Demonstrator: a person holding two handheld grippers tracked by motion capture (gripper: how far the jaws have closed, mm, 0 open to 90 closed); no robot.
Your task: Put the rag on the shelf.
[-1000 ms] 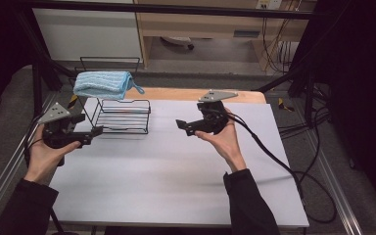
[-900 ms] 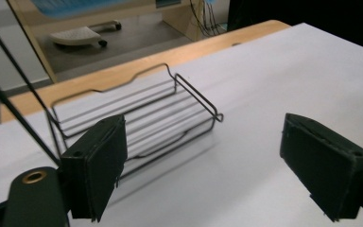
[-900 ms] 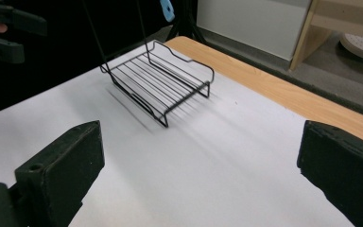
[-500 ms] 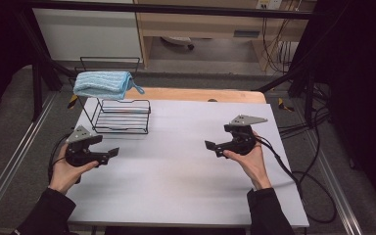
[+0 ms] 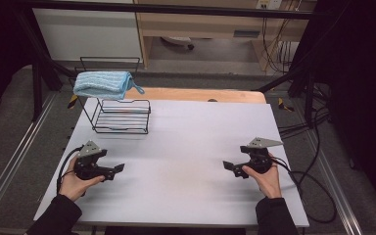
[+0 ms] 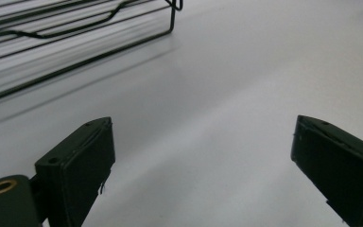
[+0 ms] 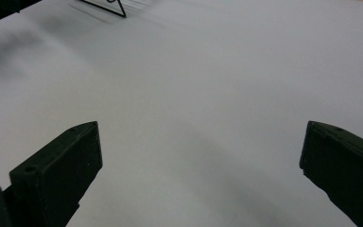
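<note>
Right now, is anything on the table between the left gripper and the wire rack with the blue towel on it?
Nothing visible. The left gripper, jaws open and empty, sits near the table's front edge. Only bare white tabletop lies between it and the wire rack, whose top rail carries the blue towel.

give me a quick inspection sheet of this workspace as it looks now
surface: white table top, bare between the hands.
job's things: blue towel draped over the top of the black wire rack at the far left.
clutter: nothing seen.
grippers: left claw open, nothing between the jaws; right claw open, also holding nothing; both low over the near part of the table, pointing inward.
cables: one black cable loops from the left claw, another trails from the right off the table edge.
surroundings: black frame, wooden shelving behind, more wires at far right.
</note>
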